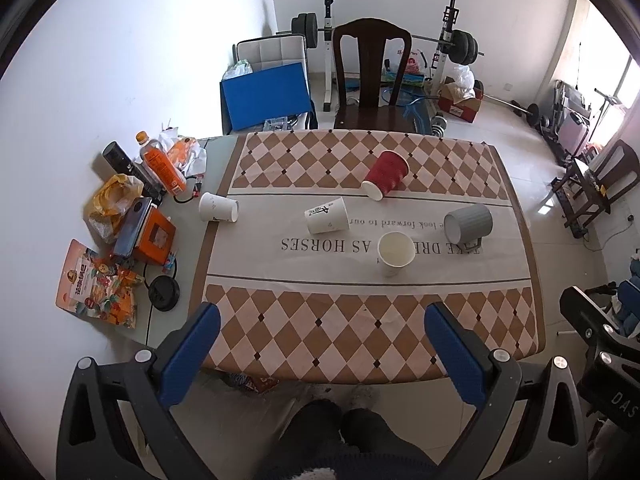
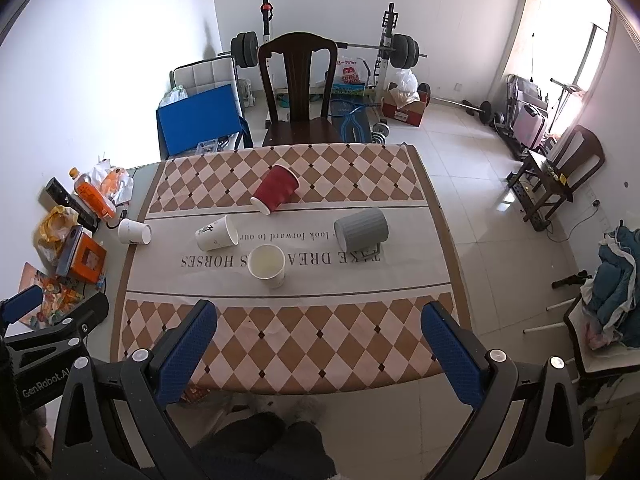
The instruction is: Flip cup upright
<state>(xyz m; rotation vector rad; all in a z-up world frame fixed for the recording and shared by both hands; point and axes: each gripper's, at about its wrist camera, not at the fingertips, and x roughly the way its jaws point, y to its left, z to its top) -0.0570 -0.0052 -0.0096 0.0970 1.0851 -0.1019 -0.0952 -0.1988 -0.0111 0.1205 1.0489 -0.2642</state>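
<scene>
Several cups are on the table. A white paper cup [image 1: 395,251] [image 2: 267,265] stands upright in the middle. On their sides lie a red ribbed cup [image 1: 386,174] [image 2: 276,189], a white printed cup [image 1: 326,220] [image 2: 217,233], a grey ribbed mug [image 1: 468,222] [image 2: 361,229] and a small white cup [image 1: 218,207] [image 2: 134,231] at the left edge. My left gripper [image 1: 320,332] is open and empty above the table's near edge. My right gripper [image 2: 318,330] is open and empty beside it, also at the near edge.
The table [image 1: 360,320] has a checked cloth. Bottles, snack bags and boxes [image 1: 132,216] crowd its left side. A dark wooden chair [image 1: 372,76] stands at the far side, with a barbell rack behind. The person's knees [image 1: 340,428] are below.
</scene>
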